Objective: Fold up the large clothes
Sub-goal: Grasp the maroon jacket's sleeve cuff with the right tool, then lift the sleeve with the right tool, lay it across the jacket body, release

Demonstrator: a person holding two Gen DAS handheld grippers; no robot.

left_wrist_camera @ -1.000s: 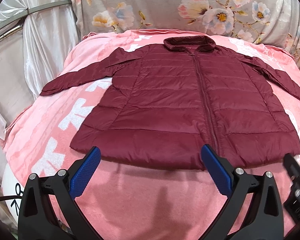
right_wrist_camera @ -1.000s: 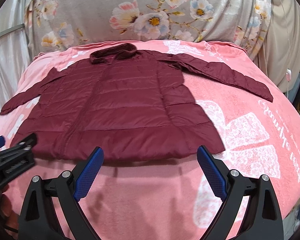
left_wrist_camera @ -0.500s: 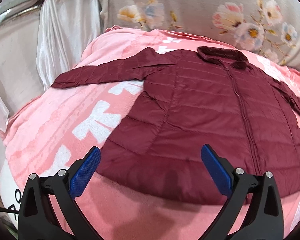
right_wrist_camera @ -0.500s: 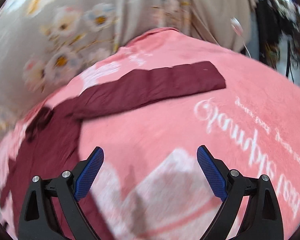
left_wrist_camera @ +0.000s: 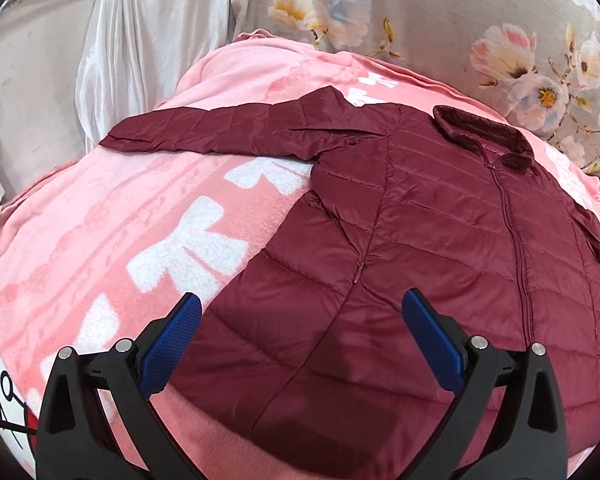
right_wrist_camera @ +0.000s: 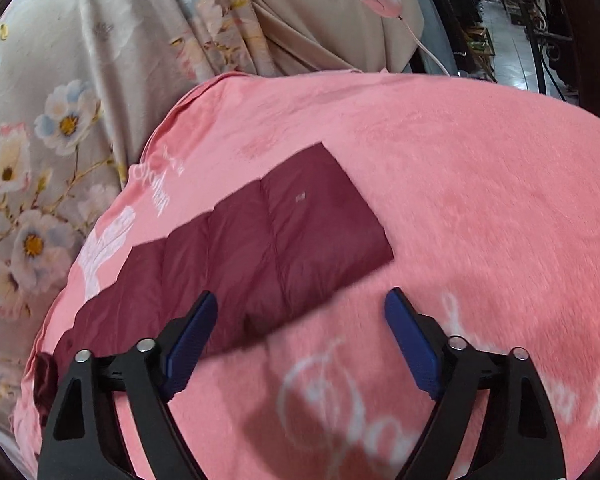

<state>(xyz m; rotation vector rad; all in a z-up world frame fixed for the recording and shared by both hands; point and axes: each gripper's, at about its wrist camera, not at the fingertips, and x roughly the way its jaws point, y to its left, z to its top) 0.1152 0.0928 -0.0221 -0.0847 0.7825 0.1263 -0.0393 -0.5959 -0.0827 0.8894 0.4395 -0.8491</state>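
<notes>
Both tools wide and empty, your right tool (right_wrist_camera: 300,316) hovers at the maroon puffer jacket's sleeve cuff (right_wrist_camera: 324,216), your left tool (left_wrist_camera: 300,320) over its hem (left_wrist_camera: 340,380): grip the cuff next.

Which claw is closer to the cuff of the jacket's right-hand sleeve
Right. The right claw hangs open just short of that sleeve's cuff. The left claw is open over the jacket's hem, well away from it.
</notes>
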